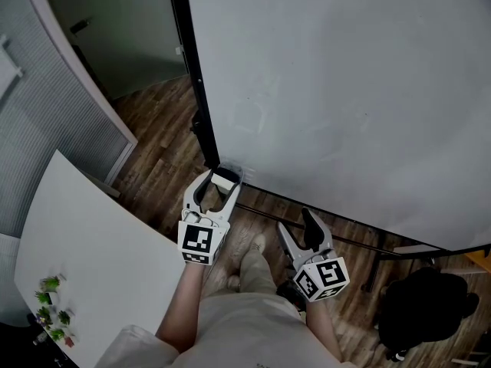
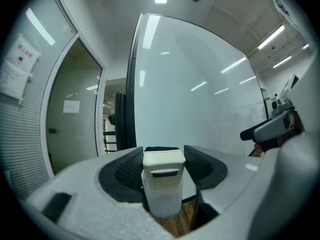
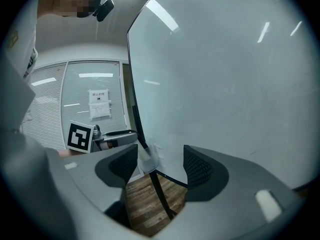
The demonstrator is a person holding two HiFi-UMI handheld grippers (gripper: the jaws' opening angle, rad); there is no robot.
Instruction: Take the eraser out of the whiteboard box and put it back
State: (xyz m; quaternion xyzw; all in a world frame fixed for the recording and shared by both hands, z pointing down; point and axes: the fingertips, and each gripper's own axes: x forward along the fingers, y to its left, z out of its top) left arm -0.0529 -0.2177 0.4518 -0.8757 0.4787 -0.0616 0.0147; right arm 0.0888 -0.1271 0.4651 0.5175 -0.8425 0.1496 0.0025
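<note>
A white eraser stands upright between the jaws of my left gripper, and the ribbed pads press on its sides. In the head view the left gripper holds the eraser right at the clear whiteboard box, which hangs at the whiteboard's lower left corner. Whether the eraser's lower end is inside the box I cannot tell. My right gripper hangs open and empty to the right, below the board's lower edge. From the right gripper view the clear box shows between the spread jaws.
The board's black frame post runs down to the wooden floor. A white table stands at the left with small green items. A black object sits at the lower right. The person's legs and shoe are below the grippers.
</note>
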